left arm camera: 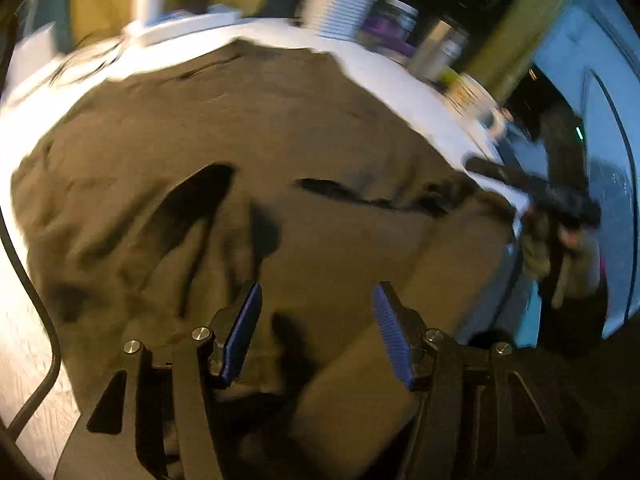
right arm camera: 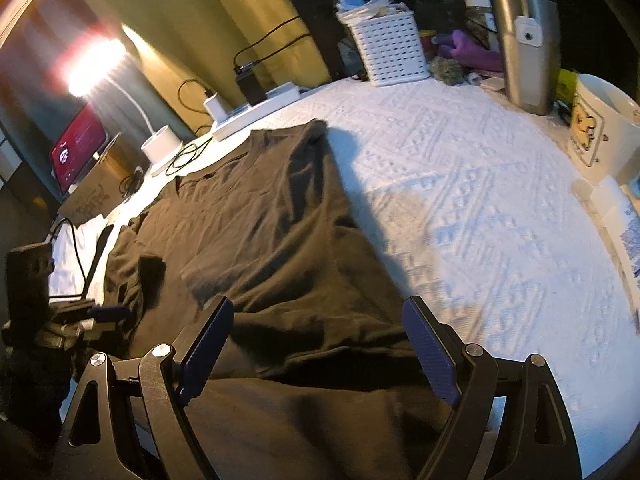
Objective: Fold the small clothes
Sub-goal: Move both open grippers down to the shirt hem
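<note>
A dark olive-brown T-shirt (left arm camera: pixel 256 152) lies spread on the white textured tablecloth (right arm camera: pixel 480 208), its near hem hanging over the front edge; it also shows in the right wrist view (right arm camera: pixel 272 224). My left gripper (left arm camera: pixel 318 300) is open and empty, just above the shirt's lower part. My right gripper (right arm camera: pixel 316 314) is open and empty, over the shirt's near right hem. The right gripper shows blurred at the table's right edge in the left wrist view (left arm camera: pixel 556 200). The left gripper shows at the far left in the right wrist view (right arm camera: pixel 92 314).
At the back stand a white perforated basket (right arm camera: pixel 394 50), a steel tumbler (right arm camera: pixel 528 48), a white mug (right arm camera: pixel 604 128), a power strip (right arm camera: pixel 256 114) with chargers and cables, and a lit desk lamp (right arm camera: pixel 162 146). A tablet (right arm camera: pixel 78 148) glows at the left.
</note>
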The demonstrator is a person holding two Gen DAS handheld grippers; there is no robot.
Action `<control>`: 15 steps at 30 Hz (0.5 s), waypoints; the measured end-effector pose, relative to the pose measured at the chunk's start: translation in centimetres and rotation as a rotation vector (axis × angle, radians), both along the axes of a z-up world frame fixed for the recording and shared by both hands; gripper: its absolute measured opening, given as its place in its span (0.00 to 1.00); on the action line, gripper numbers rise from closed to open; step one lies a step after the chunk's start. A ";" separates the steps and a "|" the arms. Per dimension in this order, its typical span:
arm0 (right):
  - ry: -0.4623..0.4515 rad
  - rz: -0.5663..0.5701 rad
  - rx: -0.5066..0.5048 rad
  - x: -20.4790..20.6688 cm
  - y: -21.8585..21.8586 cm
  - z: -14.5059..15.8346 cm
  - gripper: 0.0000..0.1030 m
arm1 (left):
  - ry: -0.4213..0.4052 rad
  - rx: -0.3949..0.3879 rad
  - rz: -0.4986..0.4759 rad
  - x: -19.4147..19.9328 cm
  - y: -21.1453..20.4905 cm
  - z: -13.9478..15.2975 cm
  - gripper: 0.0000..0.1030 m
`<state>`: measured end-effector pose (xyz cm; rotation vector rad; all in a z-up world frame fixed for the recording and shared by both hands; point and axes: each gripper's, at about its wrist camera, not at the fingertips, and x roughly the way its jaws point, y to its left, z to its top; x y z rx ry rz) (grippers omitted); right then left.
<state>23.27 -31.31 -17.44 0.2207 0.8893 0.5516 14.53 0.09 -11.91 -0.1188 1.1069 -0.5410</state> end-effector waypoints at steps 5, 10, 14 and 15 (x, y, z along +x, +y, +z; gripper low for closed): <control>-0.034 -0.037 -0.012 -0.4 -2.0 0.7 0.85 | -0.088 0.110 0.126 0.3 1.5 1.8 0.56; -0.042 -0.056 -0.026 -0.4 -3.3 0.4 0.85 | -0.055 0.245 0.312 1.6 5.5 0.1 0.56; -0.022 -0.074 -0.027 -0.1 -3.9 -0.2 0.85 | 0.024 0.148 0.290 2.0 5.5 -1.6 0.56; -0.021 -0.075 -0.028 -0.1 -4.0 -0.3 0.85 | 0.025 0.122 0.274 1.8 5.4 -1.8 0.60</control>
